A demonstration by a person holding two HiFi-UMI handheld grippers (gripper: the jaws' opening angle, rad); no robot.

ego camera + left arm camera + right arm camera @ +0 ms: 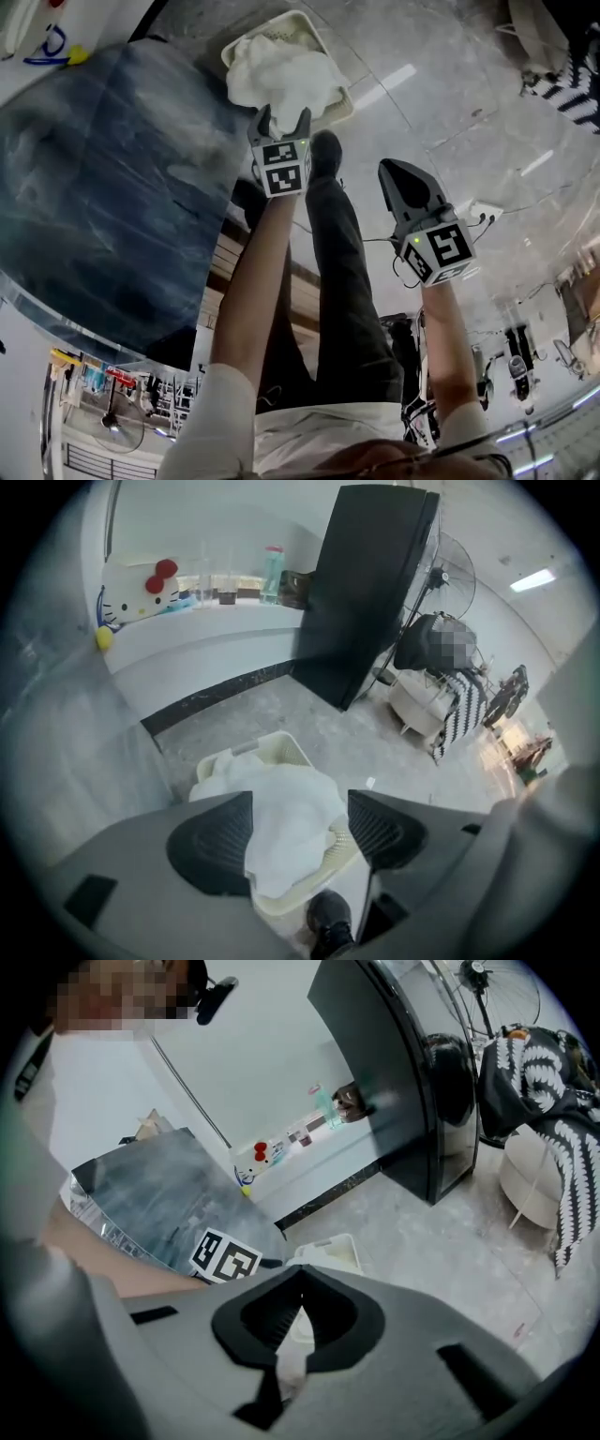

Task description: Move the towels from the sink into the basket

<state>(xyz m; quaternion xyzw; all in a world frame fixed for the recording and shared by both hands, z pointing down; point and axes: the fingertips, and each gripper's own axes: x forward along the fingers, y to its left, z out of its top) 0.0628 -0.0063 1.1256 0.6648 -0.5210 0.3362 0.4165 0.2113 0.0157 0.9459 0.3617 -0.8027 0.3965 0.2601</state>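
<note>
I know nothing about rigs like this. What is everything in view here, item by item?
towel: one, white, heaped in the basket
basket: one, cream, on the floor
tabletop: one, dark blue-grey, left of the basket in the head view
cabinet: one, black, tall, beyond the basket
plush toy: one, white with a red bow, on the white ledge
fan: one, dark, behind the cabinet
striped cloth: one, black and white, draped over a pale stool
shoe: one, black, beside the basket
left tongs: one, grey, open, above the towel
right tongs: one, grey, shut, over the floor
</note>
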